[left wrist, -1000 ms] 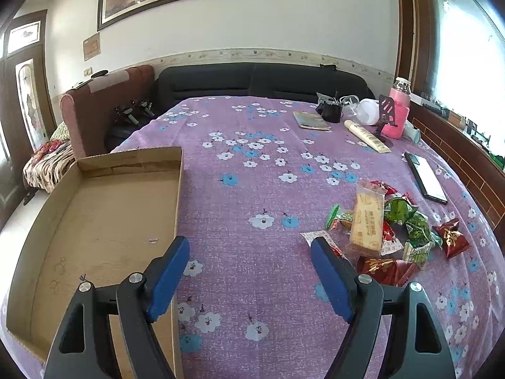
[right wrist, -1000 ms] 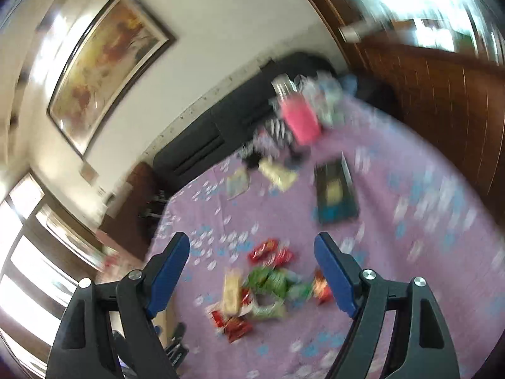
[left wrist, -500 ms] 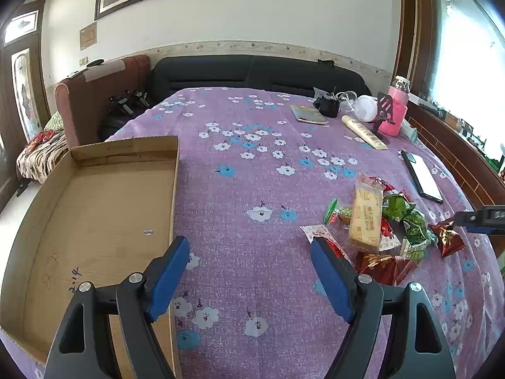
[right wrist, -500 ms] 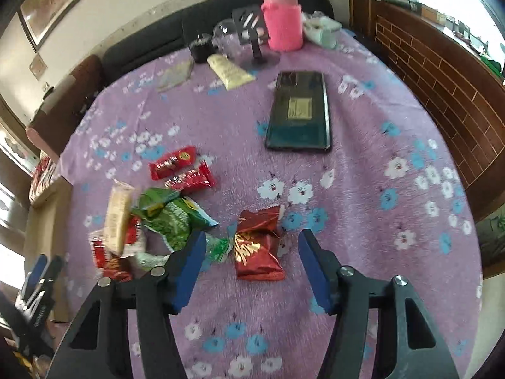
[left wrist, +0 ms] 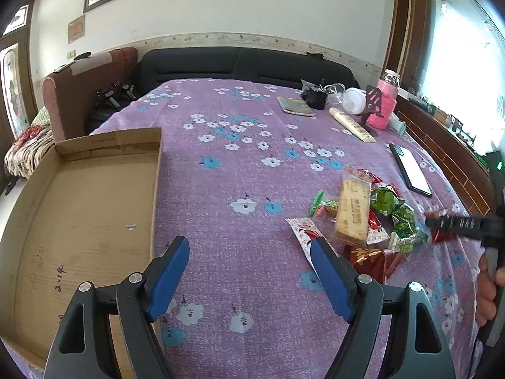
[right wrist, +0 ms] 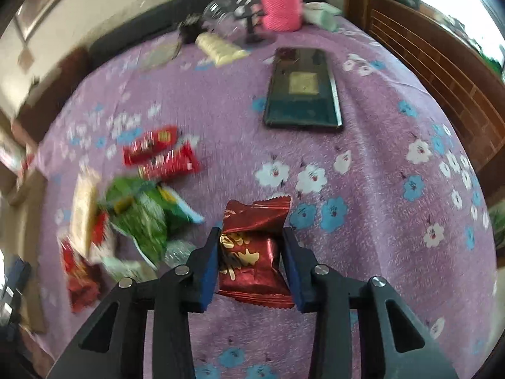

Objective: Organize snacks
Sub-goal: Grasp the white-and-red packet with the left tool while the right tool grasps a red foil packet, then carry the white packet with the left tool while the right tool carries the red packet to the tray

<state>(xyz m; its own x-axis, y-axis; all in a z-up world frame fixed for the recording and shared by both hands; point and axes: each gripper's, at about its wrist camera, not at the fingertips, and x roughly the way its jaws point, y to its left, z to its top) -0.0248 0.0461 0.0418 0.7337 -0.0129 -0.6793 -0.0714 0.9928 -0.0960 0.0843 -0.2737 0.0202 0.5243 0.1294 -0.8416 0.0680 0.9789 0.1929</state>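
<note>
Right gripper (right wrist: 251, 254) fingers closing on crinkled dark-red snack packet (right wrist: 252, 252) (gold print); left gripper (left wrist: 249, 271) wide, empty.

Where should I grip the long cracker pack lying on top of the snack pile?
Take the cracker pack across its narrow width near the middle, coming from above: it lies flat atop the snack pile, its long edges exposed. The open left gripper is nearest.
</note>
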